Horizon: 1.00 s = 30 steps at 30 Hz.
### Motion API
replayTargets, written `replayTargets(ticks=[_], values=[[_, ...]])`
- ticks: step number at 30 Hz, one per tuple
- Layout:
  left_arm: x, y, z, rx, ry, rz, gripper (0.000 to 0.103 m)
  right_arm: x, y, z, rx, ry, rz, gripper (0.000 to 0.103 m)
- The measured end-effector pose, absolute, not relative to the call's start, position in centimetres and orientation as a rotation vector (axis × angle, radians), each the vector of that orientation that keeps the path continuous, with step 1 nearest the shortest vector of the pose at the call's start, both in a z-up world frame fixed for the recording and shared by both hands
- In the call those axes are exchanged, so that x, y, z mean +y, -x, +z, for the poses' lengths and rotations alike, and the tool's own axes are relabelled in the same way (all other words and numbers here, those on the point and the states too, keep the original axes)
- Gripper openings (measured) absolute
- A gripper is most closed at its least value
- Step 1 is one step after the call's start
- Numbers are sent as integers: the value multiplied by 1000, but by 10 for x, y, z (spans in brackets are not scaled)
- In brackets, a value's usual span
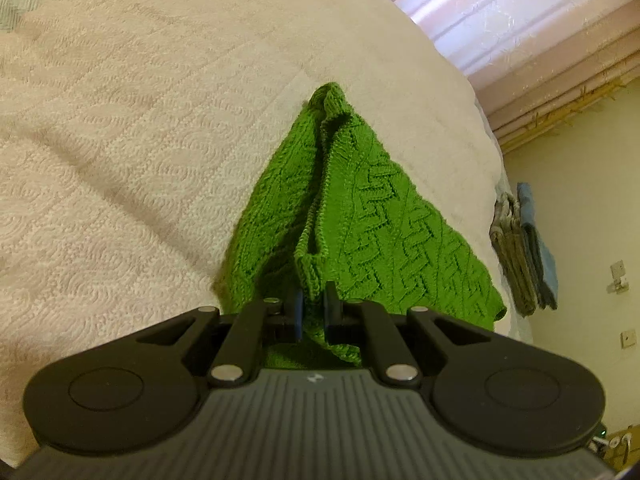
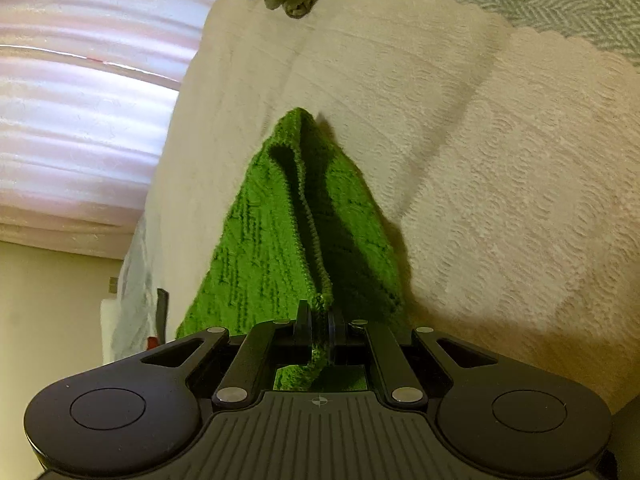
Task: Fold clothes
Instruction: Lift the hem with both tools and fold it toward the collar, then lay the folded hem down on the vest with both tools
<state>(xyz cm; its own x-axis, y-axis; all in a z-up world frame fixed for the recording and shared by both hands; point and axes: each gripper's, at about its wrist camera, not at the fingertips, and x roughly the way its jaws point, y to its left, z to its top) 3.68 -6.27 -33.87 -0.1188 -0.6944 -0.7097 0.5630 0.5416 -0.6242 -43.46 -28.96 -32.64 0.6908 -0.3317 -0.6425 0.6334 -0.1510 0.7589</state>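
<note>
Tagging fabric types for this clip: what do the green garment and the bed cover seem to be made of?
Green garment: looks like knitted yarn, matte; visible stitches and a zigzag openwork pattern; fibre unclear. Bed cover: looks like cream woven or quilted cotton-like cloth, matte, with a raised wavy texture.

The green knitted garment (image 1: 360, 216) is bright green, worked in an openwork zigzag pattern with a ribbed edge. It hangs doubled over, two layers side by side with a seam-like edge running down between them. It is pinched at its near edge and tapers away to a narrow tip that reaches the white textured bedspread (image 1: 120, 140). In the right wrist view the same garment (image 2: 260, 240) hangs likewise, its right half in shadow.
</note>
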Motion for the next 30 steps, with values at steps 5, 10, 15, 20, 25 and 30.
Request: replayTargets(ticks=[5, 10, 15, 20, 25, 30], values=[[-67, -35, -348, 1311, 73, -1067, 6, -288, 432, -334, 325, -1474, -897, 5], [-65, -35, -353, 1311, 49, -1083, 7, -284, 433, -338, 353, -1462, -928, 5], [-76, -32, -363, 1332, -51, -1071, 9, -293, 422, -339, 460, -1447, -910, 25], [-90, -44, -343, 1336, -170, -1154, 19, -319, 426, -306, 463, -1319, -966, 58], [-106, -83, -315, 1266, -91, -1172, 32, -365, 427, -289, 345, -1258, -960, 58], [-162, -121, -305, 1193, -20, -1147, 54, -407, 401, -299, 335, -1223, -923, 58]])
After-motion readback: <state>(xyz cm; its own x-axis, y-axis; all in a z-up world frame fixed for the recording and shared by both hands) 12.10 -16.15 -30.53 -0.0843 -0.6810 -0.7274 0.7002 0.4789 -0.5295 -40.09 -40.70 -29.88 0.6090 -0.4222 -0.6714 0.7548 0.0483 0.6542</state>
